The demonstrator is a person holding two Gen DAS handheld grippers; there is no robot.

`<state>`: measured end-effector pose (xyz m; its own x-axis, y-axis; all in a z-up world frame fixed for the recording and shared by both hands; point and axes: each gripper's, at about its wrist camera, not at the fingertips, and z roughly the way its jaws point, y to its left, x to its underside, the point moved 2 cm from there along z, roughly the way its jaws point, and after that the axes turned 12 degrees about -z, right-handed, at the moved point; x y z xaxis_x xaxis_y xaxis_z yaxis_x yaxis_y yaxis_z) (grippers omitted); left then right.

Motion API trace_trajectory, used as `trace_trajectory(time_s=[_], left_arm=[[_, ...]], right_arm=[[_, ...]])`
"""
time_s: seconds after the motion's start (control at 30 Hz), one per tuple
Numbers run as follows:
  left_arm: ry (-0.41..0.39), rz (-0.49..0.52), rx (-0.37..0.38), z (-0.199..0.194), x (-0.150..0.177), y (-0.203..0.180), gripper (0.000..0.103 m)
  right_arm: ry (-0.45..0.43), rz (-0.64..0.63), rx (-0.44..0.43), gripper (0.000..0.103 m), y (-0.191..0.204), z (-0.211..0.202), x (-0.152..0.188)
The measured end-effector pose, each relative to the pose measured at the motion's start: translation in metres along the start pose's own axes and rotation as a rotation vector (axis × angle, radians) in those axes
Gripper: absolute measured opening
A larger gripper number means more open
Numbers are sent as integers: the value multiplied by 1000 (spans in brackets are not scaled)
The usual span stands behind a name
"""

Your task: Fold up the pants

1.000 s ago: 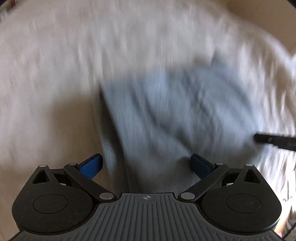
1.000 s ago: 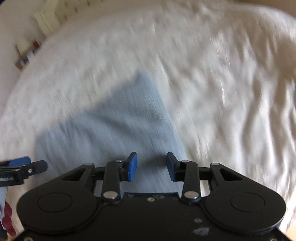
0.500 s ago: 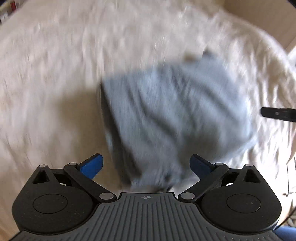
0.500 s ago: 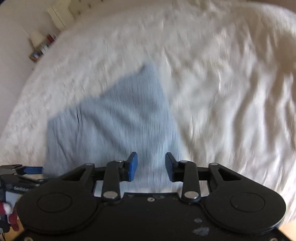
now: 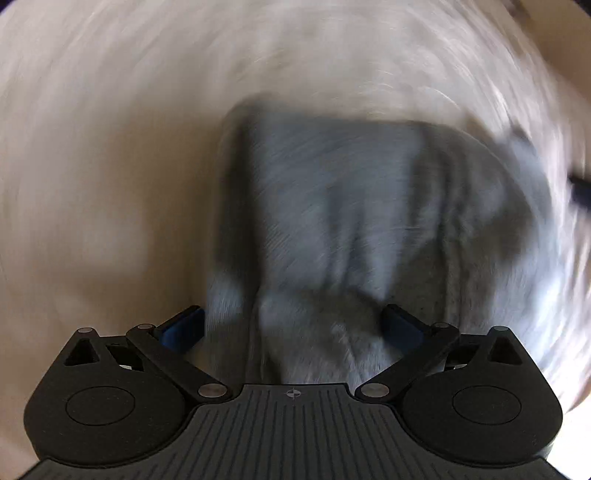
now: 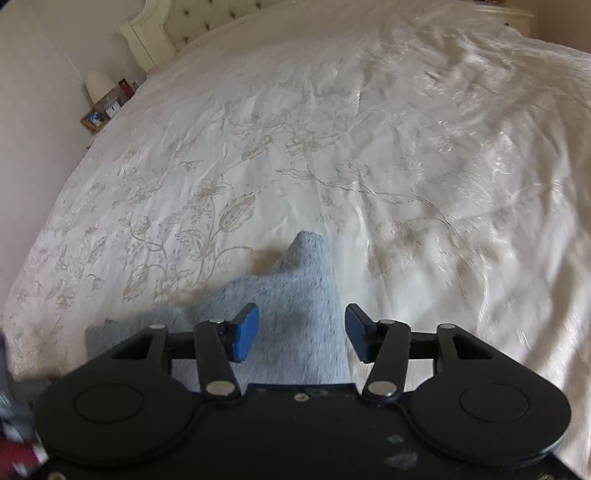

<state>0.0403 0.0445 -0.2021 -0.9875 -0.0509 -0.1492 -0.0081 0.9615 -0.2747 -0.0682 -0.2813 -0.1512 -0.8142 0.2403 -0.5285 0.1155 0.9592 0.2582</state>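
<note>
A wide bed (image 6: 332, 147) fills the scene ahead of your right tool (image 6: 301, 332), its cream bedspread (image 6: 424, 192) embroidered with trailing flowers and leaves and creased in shallow ripples. Lying directly on that cover, a folded pair of grey-blue pants (image 6: 295, 295) runs forward between your right tool's parted fingers, one corner peaking up just beyond their tips. From your left tool (image 5: 291, 328), heavily blurred, the same pants (image 5: 369, 221) spread ahead as a rough rectangle on the pale bedspread (image 5: 110, 147), the near edge lying between its spread fingers. A white tufted headboard (image 6: 177, 26) stands at the bed's far left.
</note>
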Motion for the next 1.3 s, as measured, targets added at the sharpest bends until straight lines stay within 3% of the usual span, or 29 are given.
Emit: trace_trajectory(time_s=[0.2, 0.23, 0.27, 0.33, 0.4, 0.53, 0.63, 0.73, 0.83, 0.97, 1.07, 1.17, 1.3], left_arm=[[-50, 29, -35, -5, 15, -3, 103], [-54, 26, -34, -4, 16, -3, 103], [-65, 28, -34, -4, 19, -4, 103], [-90, 26, -28, -5, 26, -3, 103], [-105, 17, -20, -9, 37, -2, 103], [-93, 22, -36, -21, 45, -1, 102], [-142, 132, -75, -49, 45, -19, 101], [-212, 278, -63, -71, 39, -47, 101], [-260, 355, -37, -74, 25, -71, 102], [-289, 384, -17, -61, -2, -95, 102], [-293, 358, -65, -47, -18, -91, 102], [-211, 317, -186, -25, -16, -64, 103], [-136, 184, -114, -22, 6, -11, 103]], right_arm=[[76, 20, -52, 65, -13, 45, -19], [100, 34, -82, 57, -14, 53, -21], [111, 43, -113, 11, -15, 62, -23], [125, 13, -93, 7, -13, 72, -27], [148, -4, -34, 7, -14, 86, -29], [166, 72, 0, 7, -18, 104, -23], [144, 99, -4, 13, -19, 99, -21], [89, 105, 21, 39, -25, 80, -24], [0, 83, 35, 39, -25, 53, -29], [-52, -23, 41, 39, -6, 31, -30], [-59, -72, 32, 39, 7, 22, -26], [-48, -103, 19, 39, 17, 17, -17], [-31, -135, -1, 39, 30, 17, -8]])
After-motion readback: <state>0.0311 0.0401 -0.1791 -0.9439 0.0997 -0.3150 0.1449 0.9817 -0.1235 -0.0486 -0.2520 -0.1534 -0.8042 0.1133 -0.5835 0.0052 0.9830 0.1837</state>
